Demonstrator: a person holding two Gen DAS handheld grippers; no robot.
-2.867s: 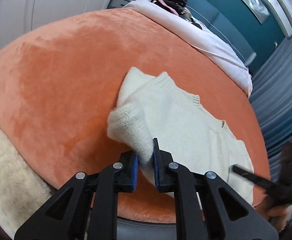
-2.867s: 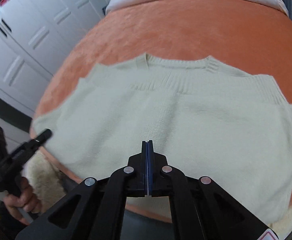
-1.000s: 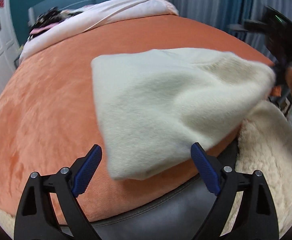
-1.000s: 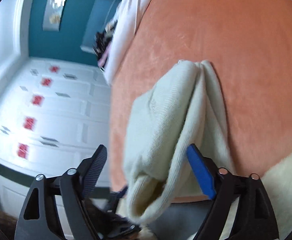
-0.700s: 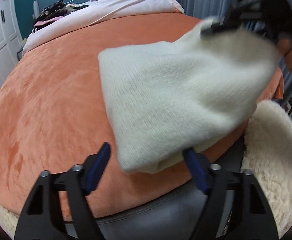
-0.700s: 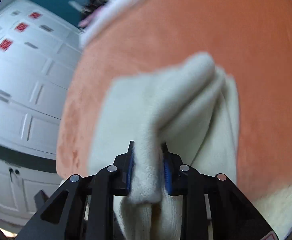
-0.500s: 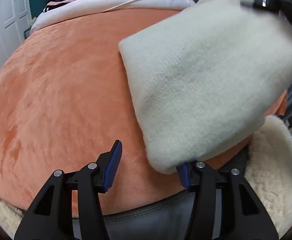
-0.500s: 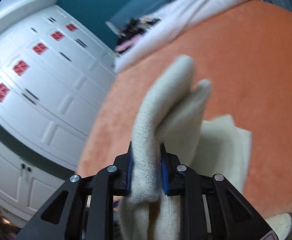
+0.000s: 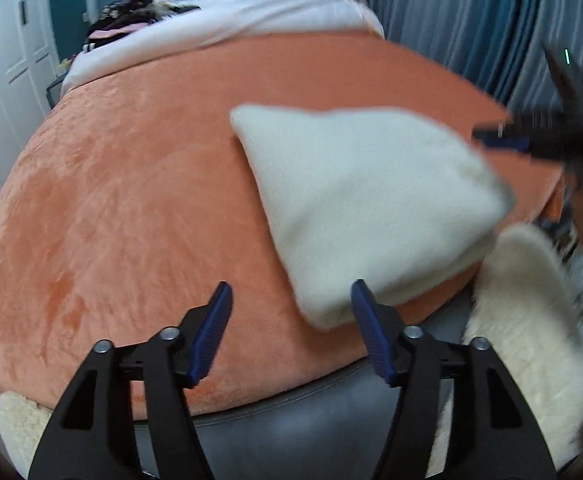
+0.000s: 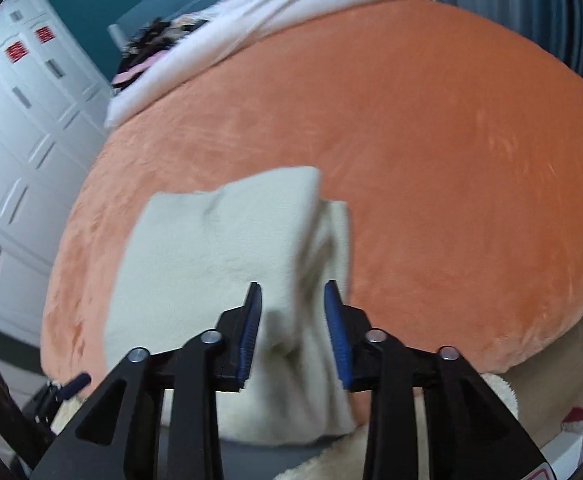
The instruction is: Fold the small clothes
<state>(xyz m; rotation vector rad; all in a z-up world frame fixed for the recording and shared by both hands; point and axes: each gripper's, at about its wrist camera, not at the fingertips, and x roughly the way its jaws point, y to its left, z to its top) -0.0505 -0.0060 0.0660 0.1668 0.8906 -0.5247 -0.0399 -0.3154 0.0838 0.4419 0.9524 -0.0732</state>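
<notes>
A cream knitted sweater [image 9: 371, 208], folded into a thick, soft-edged wedge, is lying on the near edge of a bed covered by an orange plush blanket [image 9: 131, 184]. The left gripper [image 9: 291, 322] is hovering just beside the sweater's near corner; its jaws are opening, the blue ribbed pads [image 9: 211, 332] are standing apart, and only the corner tip is lying near the right pad, untouched. The right gripper [image 10: 293, 320] is sitting over the folded bundle's bulging edge; a fold of fuzzy knit is standing between its jaws, with narrow gaps showing beside both pads. A fluffy cream rug [image 9: 527, 340] is lying below the bed edge.
</notes>
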